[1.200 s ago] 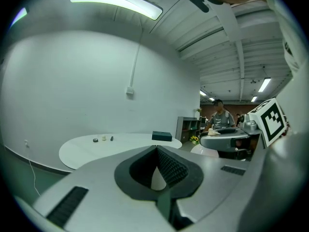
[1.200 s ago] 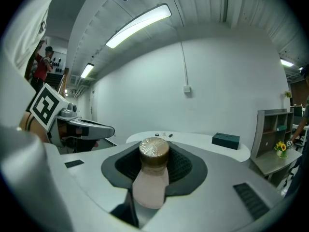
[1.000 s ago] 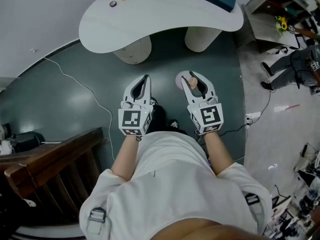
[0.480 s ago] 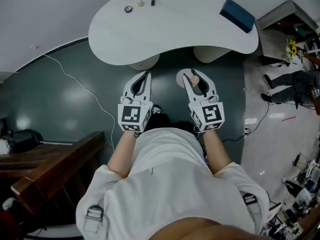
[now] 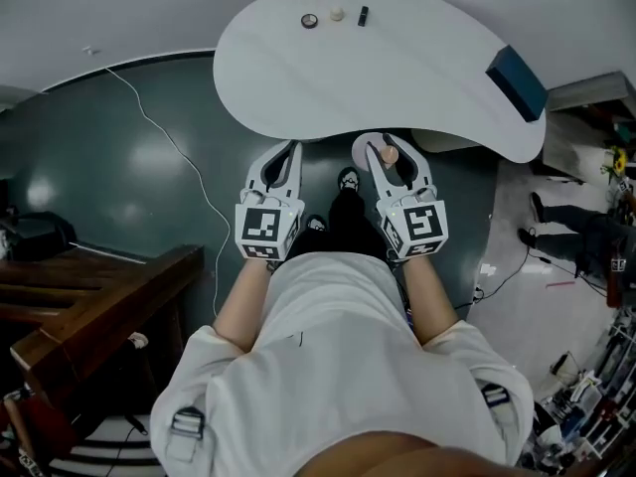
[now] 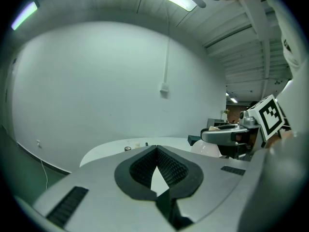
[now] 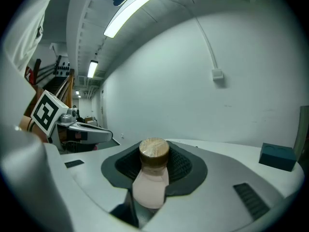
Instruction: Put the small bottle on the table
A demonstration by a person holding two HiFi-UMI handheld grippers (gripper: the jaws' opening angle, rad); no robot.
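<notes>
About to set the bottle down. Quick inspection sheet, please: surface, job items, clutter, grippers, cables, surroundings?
Surface: white curved table, mostly bare.
Job's things: small bottle, held in right gripper, not yet on the table.
Clutter: three small items at the far edge; dark blue box at the right end.
Grippers: left gripper shut, empty; right gripper shut on small bottle.
Cables: white cable on the dark floor, left.
Surroundings: wooden furniture lower left.
</notes>
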